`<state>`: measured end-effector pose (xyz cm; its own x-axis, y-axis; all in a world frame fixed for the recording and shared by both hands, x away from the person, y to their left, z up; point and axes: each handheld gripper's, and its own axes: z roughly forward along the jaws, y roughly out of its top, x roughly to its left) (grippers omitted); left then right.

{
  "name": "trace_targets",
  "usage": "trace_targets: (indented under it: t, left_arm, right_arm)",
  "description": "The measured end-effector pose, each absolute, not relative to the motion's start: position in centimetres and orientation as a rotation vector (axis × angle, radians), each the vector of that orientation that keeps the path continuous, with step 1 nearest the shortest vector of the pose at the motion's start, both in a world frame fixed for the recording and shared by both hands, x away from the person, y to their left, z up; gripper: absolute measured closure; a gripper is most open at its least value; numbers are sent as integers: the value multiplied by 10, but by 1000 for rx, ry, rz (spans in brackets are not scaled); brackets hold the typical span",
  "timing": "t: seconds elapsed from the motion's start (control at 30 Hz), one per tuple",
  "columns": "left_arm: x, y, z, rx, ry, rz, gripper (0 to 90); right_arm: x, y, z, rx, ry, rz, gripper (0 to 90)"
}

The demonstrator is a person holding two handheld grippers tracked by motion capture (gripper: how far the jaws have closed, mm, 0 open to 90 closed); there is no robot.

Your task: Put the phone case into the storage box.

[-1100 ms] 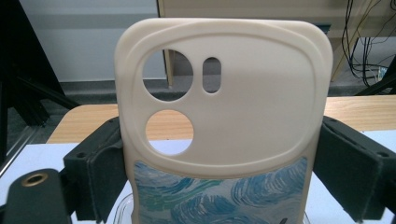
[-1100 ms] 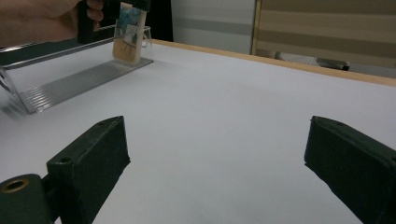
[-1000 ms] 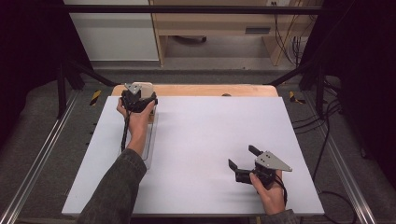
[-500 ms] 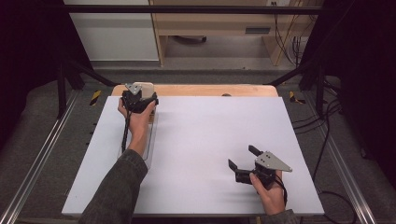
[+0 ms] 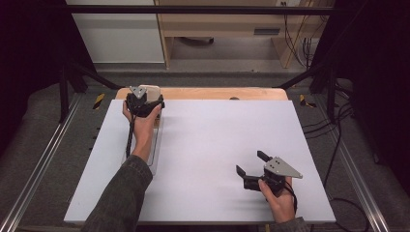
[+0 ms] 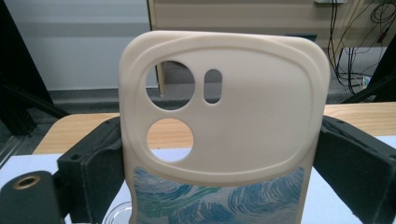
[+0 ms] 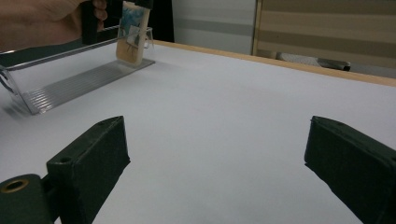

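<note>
A cream phone case [image 6: 243,116] with camera cut-outs and a blue swirl print stands upright between the jaws of my left gripper [image 6: 219,177], which is shut on its two sides. In the high view that gripper [image 5: 145,102] is at the table's far left, with the case [image 5: 152,90] over the far end of a clear ribbed rack [image 5: 155,137]. The right gripper view shows the case [image 7: 132,35] resting its lower edge on the rack [image 7: 79,79]. My right gripper [image 5: 251,166] hovers open and holds nothing near the front right of the table.
A white board [image 5: 217,140] covers the table, with a wooden edge [image 5: 217,93] along the far side. Metal rails [image 5: 38,164] run down both sides, and cables [image 5: 338,121] lie on the floor to the right. A cabinet [image 5: 217,29] stands beyond the table.
Slightly more of the cream case shows beyond the left gripper. The right gripper has not moved.
</note>
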<state>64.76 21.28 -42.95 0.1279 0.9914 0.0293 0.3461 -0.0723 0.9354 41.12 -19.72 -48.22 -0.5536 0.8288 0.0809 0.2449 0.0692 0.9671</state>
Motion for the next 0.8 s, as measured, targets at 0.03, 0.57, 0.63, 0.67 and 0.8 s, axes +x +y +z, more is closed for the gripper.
trace_targets:
  t: [0.03, 0.57, 0.63, 0.67, 0.8]
  left_arm:
    - [648, 213, -430, 1561, 1347, 966, 72]
    - [644, 216, -422, 1542, 1280, 1010, 51]
    - [644, 216, -422, 1542, 1280, 1009, 51]
    - [643, 216, -421, 1540, 1281, 1002, 51]
    - [640, 214, -418, 1553, 1260, 994, 53]
  right_arm:
    - [411, -197, -482, 1064, 1848, 1509, 60]
    - [411, -197, -482, 1067, 1848, 1514, 60]
    - [412, -197, -482, 1067, 1847, 1513, 60]
    - [412, -197, -482, 1068, 1847, 1512, 60]
    - [412, -197, -482, 1067, 1846, 1511, 60]
